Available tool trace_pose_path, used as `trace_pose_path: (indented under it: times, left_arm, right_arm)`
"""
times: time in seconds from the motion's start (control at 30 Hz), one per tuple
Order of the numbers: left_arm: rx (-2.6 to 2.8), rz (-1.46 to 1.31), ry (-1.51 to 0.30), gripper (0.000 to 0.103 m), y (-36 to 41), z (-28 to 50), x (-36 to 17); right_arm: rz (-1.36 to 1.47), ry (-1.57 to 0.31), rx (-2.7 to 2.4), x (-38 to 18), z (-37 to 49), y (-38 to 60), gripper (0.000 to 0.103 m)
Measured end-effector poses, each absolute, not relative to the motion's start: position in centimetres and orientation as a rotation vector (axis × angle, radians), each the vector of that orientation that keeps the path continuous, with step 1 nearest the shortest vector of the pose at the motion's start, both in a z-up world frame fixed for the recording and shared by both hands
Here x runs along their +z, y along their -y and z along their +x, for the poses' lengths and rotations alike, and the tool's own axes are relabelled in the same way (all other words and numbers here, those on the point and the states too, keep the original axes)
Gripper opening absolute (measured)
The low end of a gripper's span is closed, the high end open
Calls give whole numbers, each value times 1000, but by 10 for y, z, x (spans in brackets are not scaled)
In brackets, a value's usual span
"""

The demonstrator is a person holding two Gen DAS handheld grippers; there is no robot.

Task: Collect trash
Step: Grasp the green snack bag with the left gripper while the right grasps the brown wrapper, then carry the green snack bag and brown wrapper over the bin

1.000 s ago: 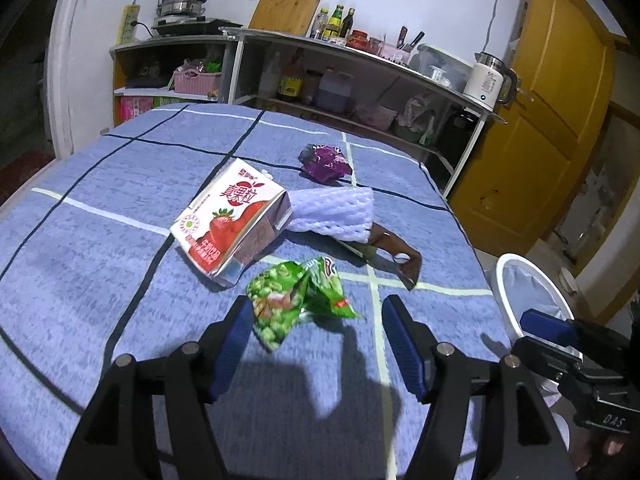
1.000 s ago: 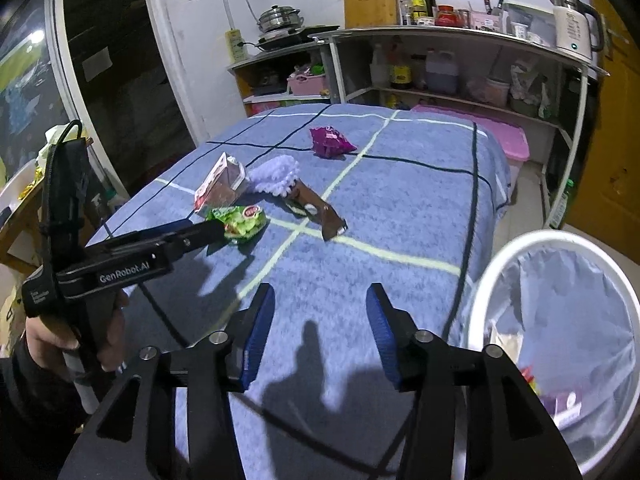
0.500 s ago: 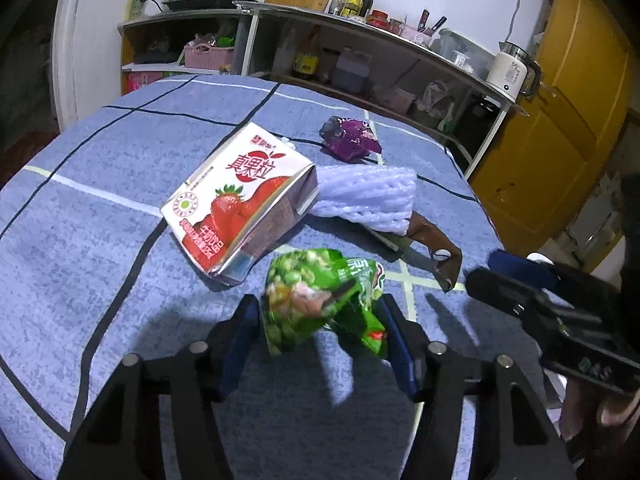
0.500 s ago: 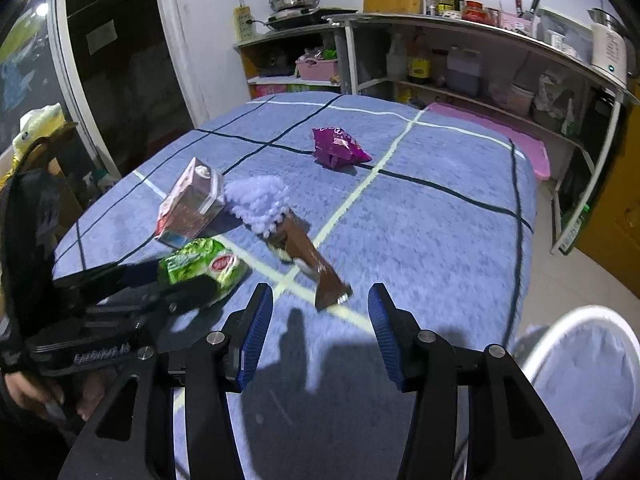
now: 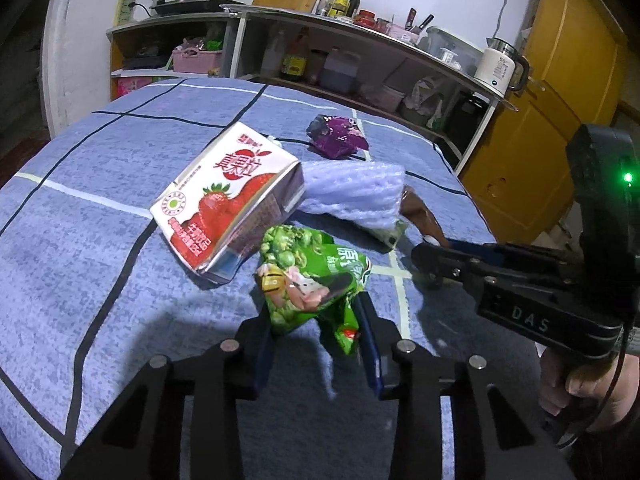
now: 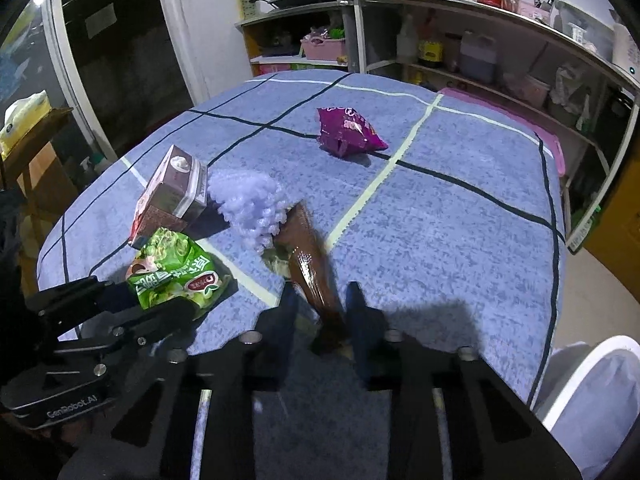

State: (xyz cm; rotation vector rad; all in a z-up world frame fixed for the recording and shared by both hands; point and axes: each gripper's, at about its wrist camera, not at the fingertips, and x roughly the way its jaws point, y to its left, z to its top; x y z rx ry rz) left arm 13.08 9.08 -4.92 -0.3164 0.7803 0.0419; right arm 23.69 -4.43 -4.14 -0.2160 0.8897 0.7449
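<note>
My left gripper (image 5: 316, 320) is shut on a green pea snack bag (image 5: 312, 276) and holds it just above the blue tablecloth; the bag also shows in the right wrist view (image 6: 176, 272). My right gripper (image 6: 320, 316) has its fingers around the near end of a brown wrapper (image 6: 312, 256), closing on it. A strawberry milk carton (image 5: 228, 196) lies beside a white foam fruit net (image 5: 352, 192). A purple snack bag (image 6: 348, 132) lies farther back.
A white-rimmed trash bin (image 6: 592, 396) with a liner stands off the table's right edge. Shelves with bottles and a kettle (image 5: 500, 68) run along the back wall. A yellow door (image 5: 560, 92) is at the right.
My left gripper closed on the green bag and lifted it slightly. My right gripper moved left from the bin over the table and closed around the brown wrapper's end.
</note>
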Motion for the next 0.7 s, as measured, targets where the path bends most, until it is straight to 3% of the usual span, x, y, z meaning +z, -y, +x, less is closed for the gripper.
trace_pose_path:
  times: [0.23,0.7]
  left_arm:
    - [14,-309,-767,25,-83,120,-44]
    - [-47,-274,-728,24,-56,86,-19]
  right_arm:
    - [-158,-885,734,-36,222,62,16]
    - [-52,-869,688,-22,168,117,16]
